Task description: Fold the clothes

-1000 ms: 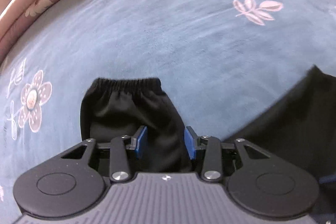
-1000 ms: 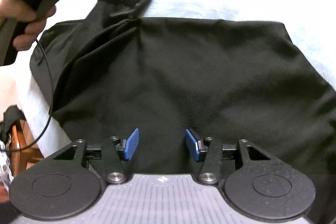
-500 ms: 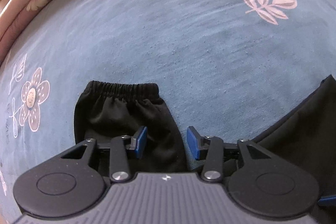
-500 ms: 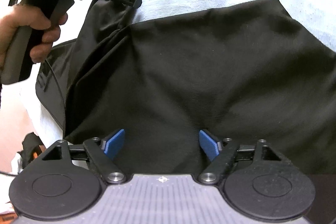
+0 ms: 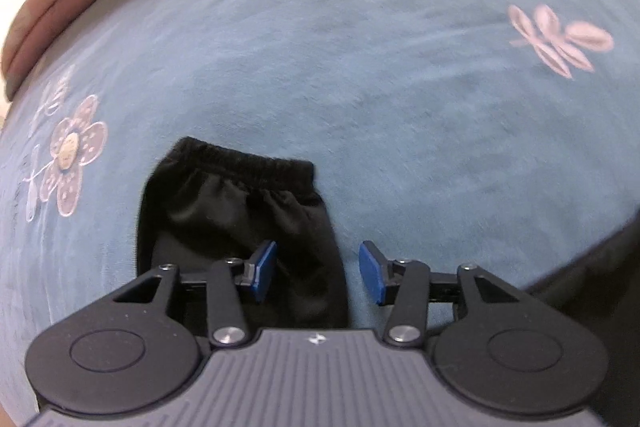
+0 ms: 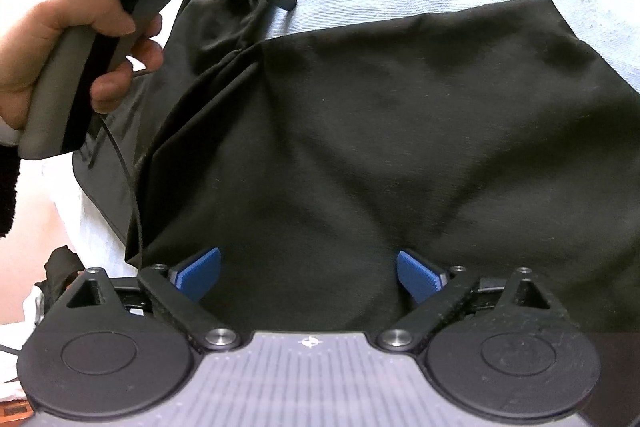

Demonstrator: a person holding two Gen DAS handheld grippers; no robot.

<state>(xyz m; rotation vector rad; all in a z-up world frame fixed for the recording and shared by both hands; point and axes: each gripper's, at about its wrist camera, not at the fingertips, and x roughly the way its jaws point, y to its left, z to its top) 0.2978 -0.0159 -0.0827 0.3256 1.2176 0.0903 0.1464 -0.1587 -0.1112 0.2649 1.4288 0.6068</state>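
I see the black garment [image 6: 400,147] spread flat on the blue flowered bedspread [image 5: 360,87], its elastic cuff [image 5: 244,163] lying ahead of my left gripper [image 5: 317,271]. That gripper's jaws have just been opening and stand apart over the sleeve [image 5: 240,227], gripping nothing. My right gripper [image 6: 308,273] has just been opening too, jaws wide above the cloth. A hand [image 6: 76,39] holds the left tool.

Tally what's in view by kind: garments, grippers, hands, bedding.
Black garment: 1
Grippers: 2, the left gripper and the right gripper, both open with nothing gripped
Hand: 1, holding the left gripper's handle
Blue floral bedspread: 1
Total: 5
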